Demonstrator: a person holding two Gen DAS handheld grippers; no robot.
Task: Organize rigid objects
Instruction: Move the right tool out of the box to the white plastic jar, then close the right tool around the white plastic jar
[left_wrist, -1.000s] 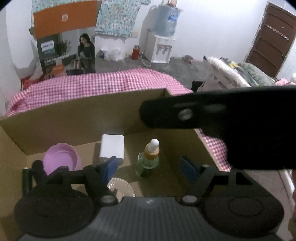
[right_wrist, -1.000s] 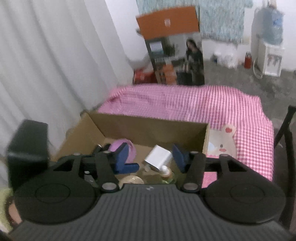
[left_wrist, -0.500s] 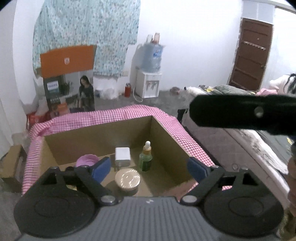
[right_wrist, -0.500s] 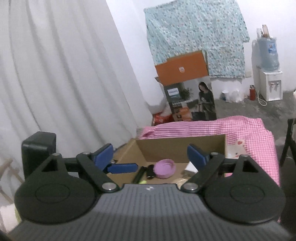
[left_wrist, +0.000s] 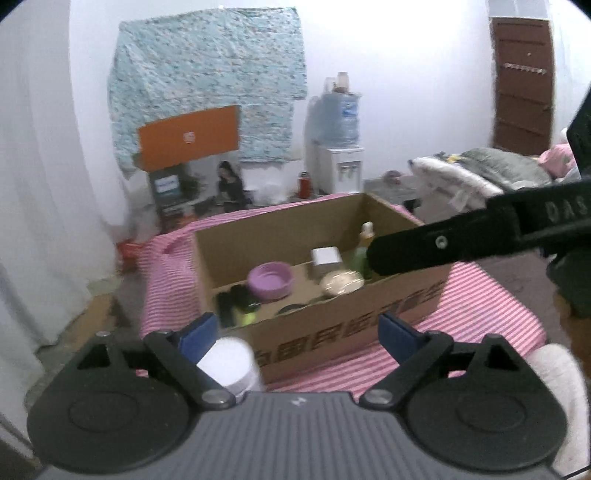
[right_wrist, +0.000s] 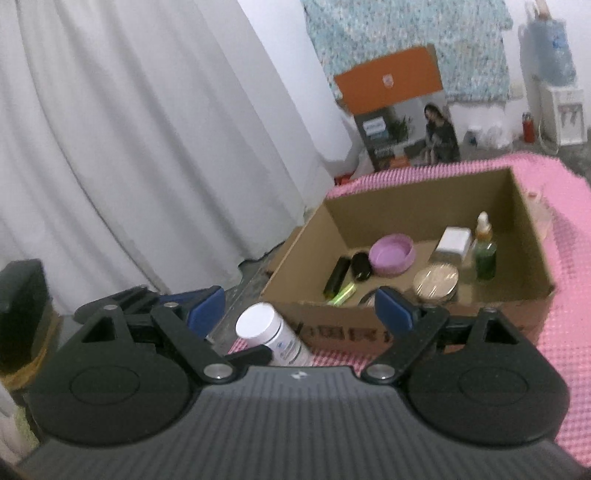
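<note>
An open cardboard box (left_wrist: 351, 332) (right_wrist: 532, 306) sits on a pink checked cloth (left_wrist: 491, 317). Inside it lie a purple bowl (left_wrist: 269, 280) (right_wrist: 391, 254), a white square case (right_wrist: 453, 240), a green dropper bottle (right_wrist: 485, 254), a round tin (right_wrist: 436, 281) and dark sticks (right_wrist: 337, 273). A white-capped bottle (left_wrist: 229, 363) (right_wrist: 269, 332) is in front of the box, close to one blue pad of my left gripper (left_wrist: 297, 332), whose jaws are opening without pressing it. My right gripper (right_wrist: 299, 310) is open with nothing gripped. It shows as a black bar (left_wrist: 443, 247) in the left wrist view.
White curtains (right_wrist: 147, 147) hang on the left. A printed carton (right_wrist: 402, 125) and a water dispenser (left_wrist: 340, 162) stand behind the table. Bedding (left_wrist: 480, 170) lies at the right near a brown door (left_wrist: 521, 81). Something white (left_wrist: 561, 387) shows at the lower right edge.
Both grippers drew back from inside the box, which now sits farther off. Their jaws spread wider. The white-capped bottle came into view before the box.
</note>
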